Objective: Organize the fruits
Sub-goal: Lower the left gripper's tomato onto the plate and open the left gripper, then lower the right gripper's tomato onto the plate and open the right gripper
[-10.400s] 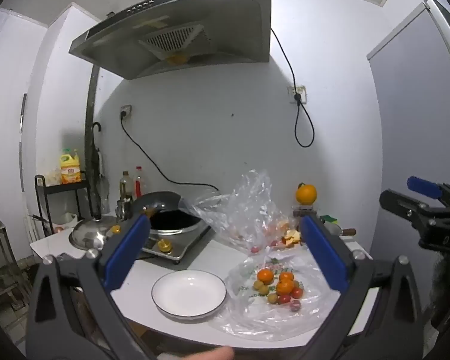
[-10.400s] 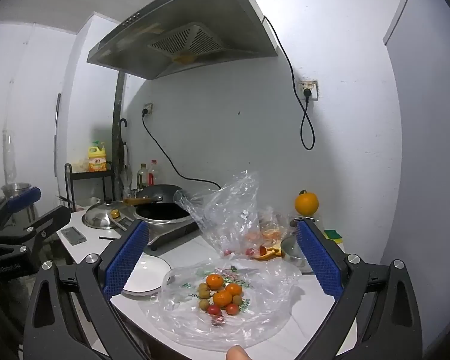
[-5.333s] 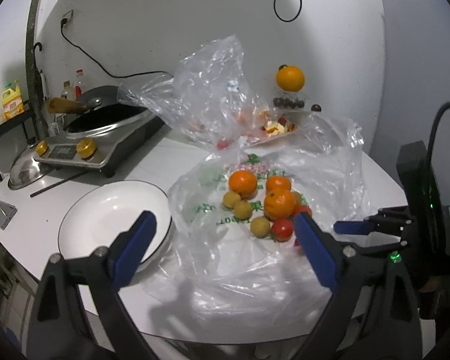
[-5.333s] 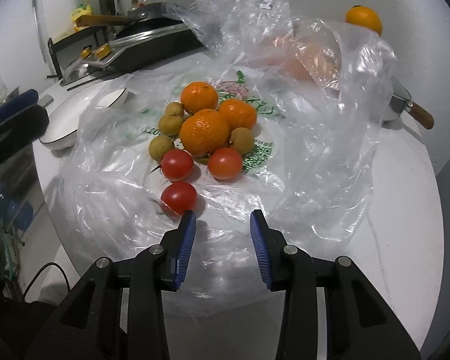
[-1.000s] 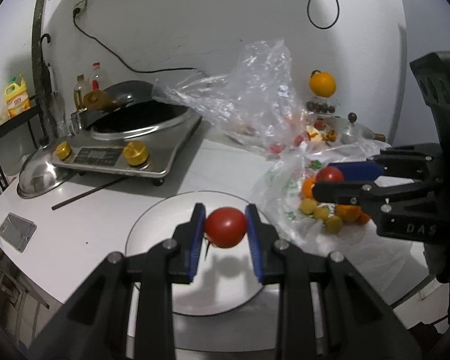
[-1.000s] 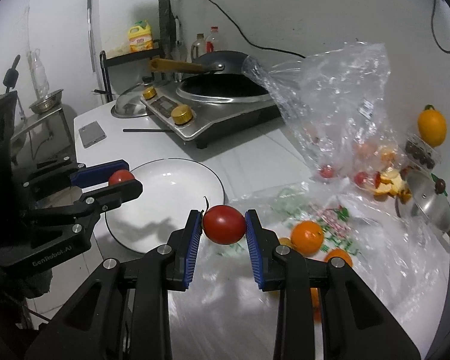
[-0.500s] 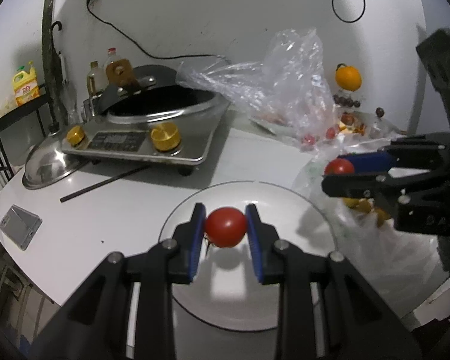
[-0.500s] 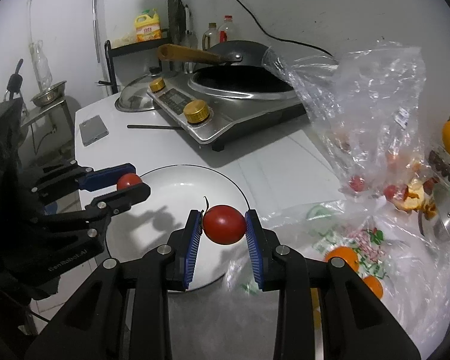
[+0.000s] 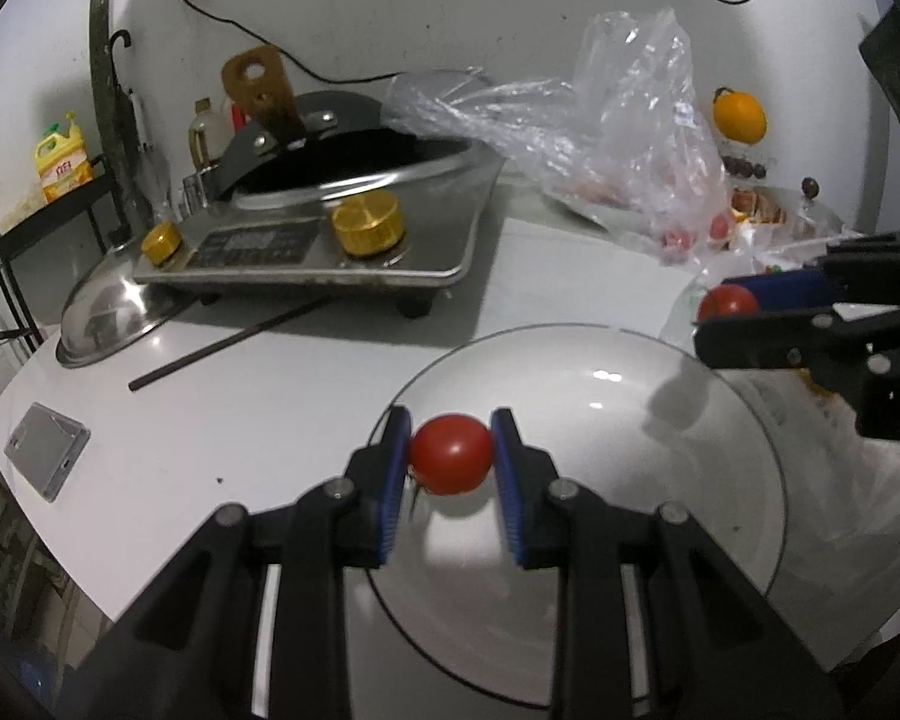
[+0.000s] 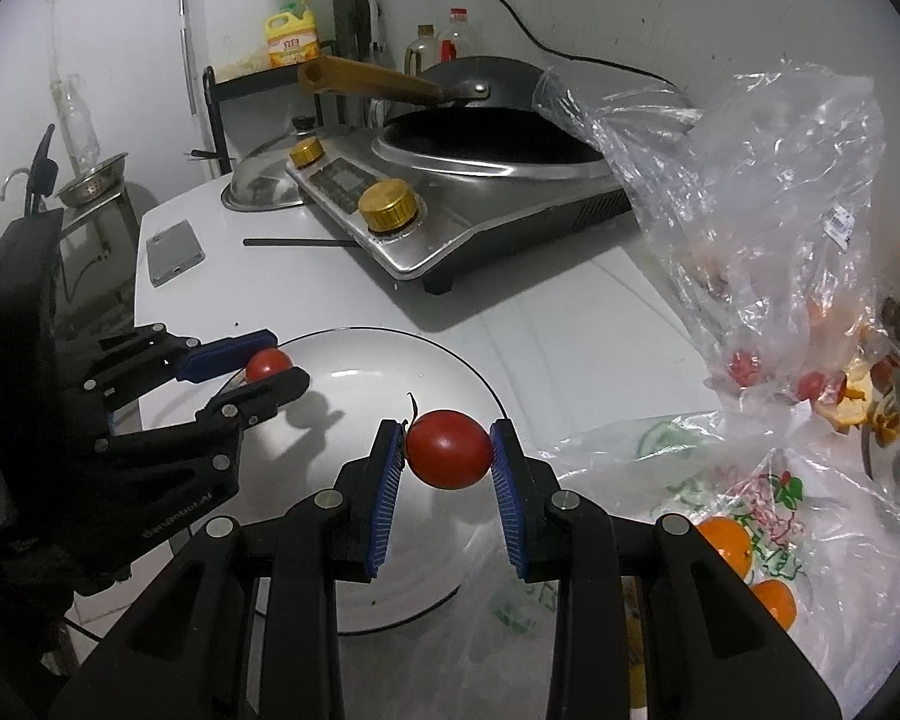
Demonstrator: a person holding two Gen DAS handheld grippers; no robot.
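Observation:
My left gripper (image 9: 450, 463) is shut on a red tomato (image 9: 450, 461) and hangs just above the left part of a white plate (image 9: 660, 510). My right gripper (image 10: 448, 450) is shut on a second red tomato (image 10: 448, 449), over the plate's (image 10: 366, 372) right side. In the right wrist view the left gripper (image 10: 264, 367) comes in from the left with its tomato (image 10: 268, 364). The left wrist view shows the right gripper (image 9: 727, 313) entering from the right with its tomato (image 9: 726, 303). Oranges (image 10: 727, 543) lie on a flat plastic bag (image 10: 660, 480) to the right.
Behind the plate stands an induction cooker (image 10: 450, 204) with a black wok (image 10: 480, 114). A chopstick (image 9: 228, 345), a steel lid (image 9: 105, 324) and a phone (image 10: 174, 261) lie to the left. A crumpled clear bag (image 10: 768, 210) of fruit scraps stands at the right.
Both grippers, each still holding its tomato, have come lower and closer over the white plate. The plate looks larger in both views.

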